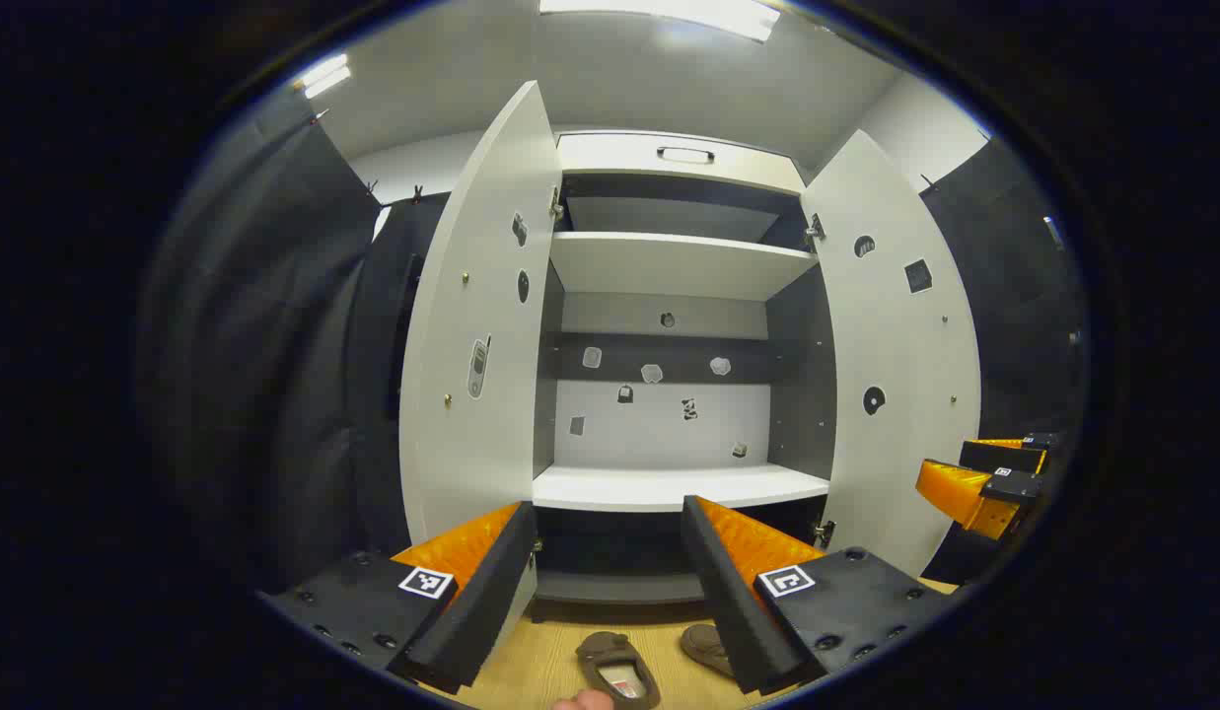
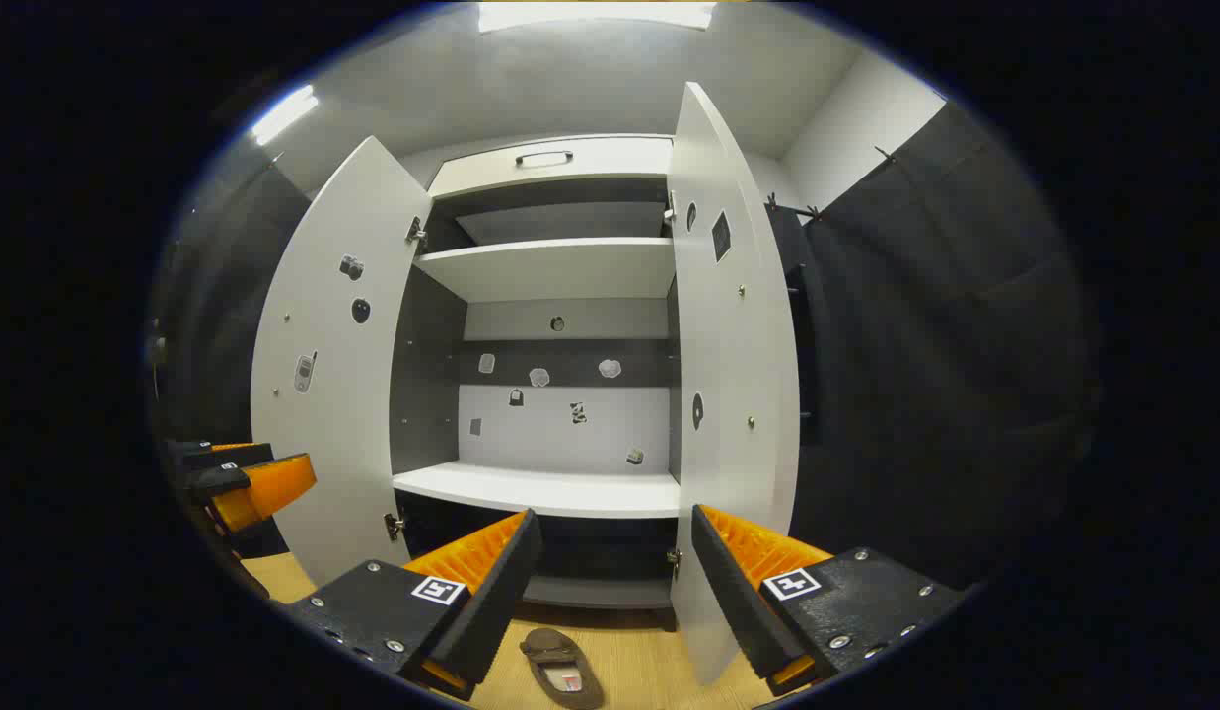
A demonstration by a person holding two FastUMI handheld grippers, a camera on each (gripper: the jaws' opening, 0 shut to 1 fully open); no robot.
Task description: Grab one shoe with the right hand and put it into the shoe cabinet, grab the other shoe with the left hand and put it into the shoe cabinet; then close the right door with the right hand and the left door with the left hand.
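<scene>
Left door (image 1: 476,335) stands wide open, its far edge swung out toward me. If I carry a shoe in at a slant, my left gripper (image 1: 602,577) could clip that edge and push the door out of place.

My left gripper's jaws are apart, nothing between them, hanging above the floor (image 1: 531,671) in front of the shoe cabinet (image 1: 669,296).

Two shoes lie on the floor just below me: one shoe (image 1: 619,669) with its opening up, the other shoe (image 1: 706,646) just to its right, partly hidden behind my finger. They sit close together. Reaching for one risks nudging or pinching both.

Lower shelf (image 1: 669,485) is bare; a shoe set near its lip could tip off.

My right gripper (image 2: 610,582) also has its jaws apart and empty. The right door (image 2: 733,394) hangs just in front of it, edge-on; I judge a low reach could knock it.
</scene>
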